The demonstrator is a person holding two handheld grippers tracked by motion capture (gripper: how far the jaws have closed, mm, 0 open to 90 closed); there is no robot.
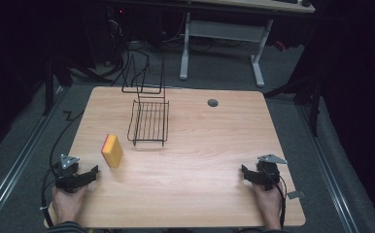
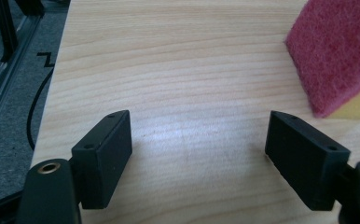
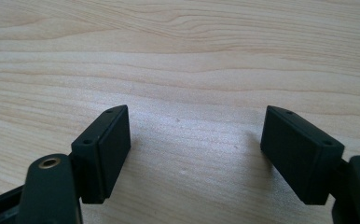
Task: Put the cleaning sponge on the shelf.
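High view, sponge: a yellow block sponge with a red-pink scouring face [image 1: 112,150] stands on edge on the pale wooden table [image 1: 200,145], at about 8 o'clock from the table's middle, scouring face turned toward the left edge.
High view, rack: a black wire dish rack [image 1: 149,122] sits at about 1 o'clock from the sponge, near it but apart.
High view, left gripper: the black left hand-held gripper [image 1: 94,173] rests at the near left corner; the sponge lies at about 1 o'clock from its tips, near, not touching.
High view, right gripper: the black right hand-held gripper [image 1: 244,171] rests at the near right edge; the sponge lies at about 10 o'clock from it, well apart.
High view, nearer hand: the left, by a clear margin.
High view, long axis: the sponge's long side seems to run near-to-far, roughly 5 to 11 o'clock.
Left gripper view, jaws: spread wide with bare wood between them, gripping nothing [image 2: 199,135].
Left gripper view, sponge: its red scouring face [image 2: 339,56] sits at 2 o'clock, beyond and outside the right-hand jaw, a yellow sliver below it.
Left gripper view, judgement: I'd say the gripper must swing toward 2 o'clock before the jaws can straddle the sponge.
Right gripper view, jaws: spread wide over bare wood grain, gripping nothing [image 3: 194,133].
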